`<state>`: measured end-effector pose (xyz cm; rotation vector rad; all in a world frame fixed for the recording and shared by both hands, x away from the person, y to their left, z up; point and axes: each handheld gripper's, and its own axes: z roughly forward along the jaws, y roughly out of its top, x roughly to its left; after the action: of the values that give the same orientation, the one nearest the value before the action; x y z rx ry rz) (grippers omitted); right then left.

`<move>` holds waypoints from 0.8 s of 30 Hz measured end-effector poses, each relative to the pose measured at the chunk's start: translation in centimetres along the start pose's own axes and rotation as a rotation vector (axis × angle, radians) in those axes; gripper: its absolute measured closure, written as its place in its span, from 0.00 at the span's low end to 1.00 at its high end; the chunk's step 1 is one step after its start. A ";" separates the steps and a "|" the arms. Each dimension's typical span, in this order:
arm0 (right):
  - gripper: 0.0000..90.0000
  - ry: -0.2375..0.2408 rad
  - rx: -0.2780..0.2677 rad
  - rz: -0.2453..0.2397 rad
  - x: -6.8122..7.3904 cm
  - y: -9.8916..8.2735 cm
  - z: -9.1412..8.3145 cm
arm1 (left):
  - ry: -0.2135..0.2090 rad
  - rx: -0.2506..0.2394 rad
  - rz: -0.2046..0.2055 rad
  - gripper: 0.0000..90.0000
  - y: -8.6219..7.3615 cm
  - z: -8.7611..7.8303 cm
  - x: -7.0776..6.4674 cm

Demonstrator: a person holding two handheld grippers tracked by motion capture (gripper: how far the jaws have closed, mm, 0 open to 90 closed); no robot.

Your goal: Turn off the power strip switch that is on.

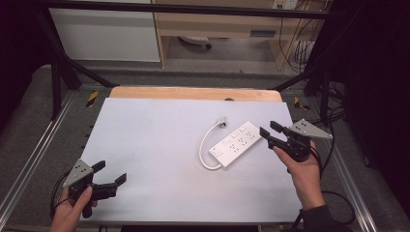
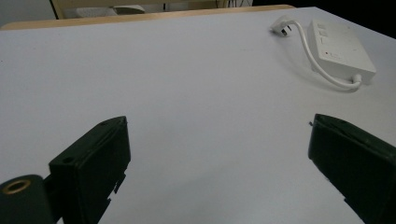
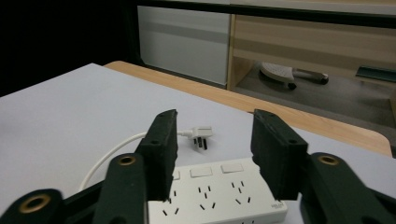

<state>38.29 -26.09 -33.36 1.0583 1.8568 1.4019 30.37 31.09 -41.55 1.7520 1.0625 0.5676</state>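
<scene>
R gripper (image 1: 267, 130) jaws half-apart, holding nothing — just beside power strip (image 1: 235, 143); L gripper (image 1: 110, 172) wide, empty, well apart.

Both grippers, left (image 1: 109, 174) and right (image 1: 269, 130), are black with blocky jaws, brass-ringed screw holes, grey three-cornered plates, black cables; a dark sleeve (image 1: 319, 220).

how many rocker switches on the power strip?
3 in the right gripper view, in a row along the strip's far edge: left, partly behind a jaw, middle, right. More could be hidden behind the jaws.
</scene>
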 end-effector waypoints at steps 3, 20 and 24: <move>0.71 0.002 0.011 -0.030 0.0 0.0 0.7 | 0.000 0.000 0.000 0.06 0.0 0.0 0.0; 0.96 -0.005 0.020 -0.061 -0.4 0.5 2.3 | -0.002 -0.001 0.000 0.06 0.0 0.0 0.0; 0.99 -0.013 0.028 -0.053 -0.5 0.5 2.6 | -0.002 -0.003 -0.001 0.06 0.0 0.0 0.0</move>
<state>40.80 -25.11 -33.65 1.0216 1.8866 1.3390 30.35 31.12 -41.53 1.7497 1.0603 0.5661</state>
